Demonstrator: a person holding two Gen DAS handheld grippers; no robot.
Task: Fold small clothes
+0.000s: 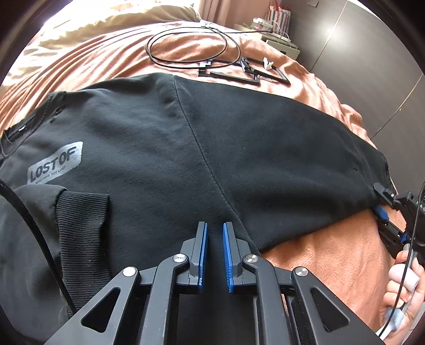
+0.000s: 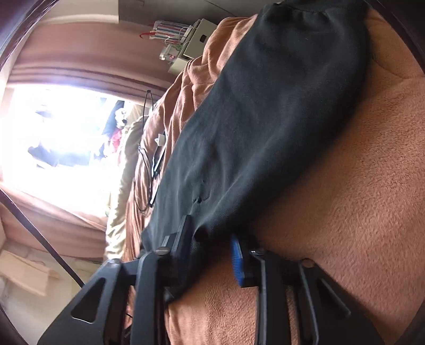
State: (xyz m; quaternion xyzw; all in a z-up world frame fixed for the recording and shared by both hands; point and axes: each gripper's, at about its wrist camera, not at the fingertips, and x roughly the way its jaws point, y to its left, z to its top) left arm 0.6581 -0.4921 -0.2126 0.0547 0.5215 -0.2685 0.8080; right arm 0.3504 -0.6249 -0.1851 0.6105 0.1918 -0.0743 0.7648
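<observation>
Orange-brown fleece blanket (image 1: 332,265) covers the bed on which a black sweatshirt (image 1: 239,148) lies spread flat, and every place below is given from that sweatshirt.

At its near edge, close to the seam that runs down the cloth, the left gripper (image 1: 214,233) points steeply down; its jaws stand nearly together, only a narrow strip of black cloth between the blue pads (image 1: 204,254), and they pinch that fold. A ribbed cuff (image 1: 85,220) lies folded over the sweatshirt to the left of those jaws.

At the sweatshirt's right-hand corner the right gripper (image 1: 382,204) comes in from the side, held by a hand (image 1: 406,292) at the picture's edge. In the right wrist view this gripper (image 2: 212,238) has one black finger on top of the cloth and the blue-padded finger (image 2: 236,262) under it against the blanket, so its jaws are drawn in on the sweatshirt's edge (image 2: 202,233), which hangs between them.

On the sweatshirt's left part sits a grey printed patch (image 1: 55,165) reading "LOSTOF"; the smaller line beneath it is too fine to read.

Beyond the sweatshirt's far edge, on the blanket, lie a coiled black cable (image 1: 186,47) and flat black frames (image 1: 249,74). A beige pillow (image 1: 111,24) sits further back to the left.
</observation>
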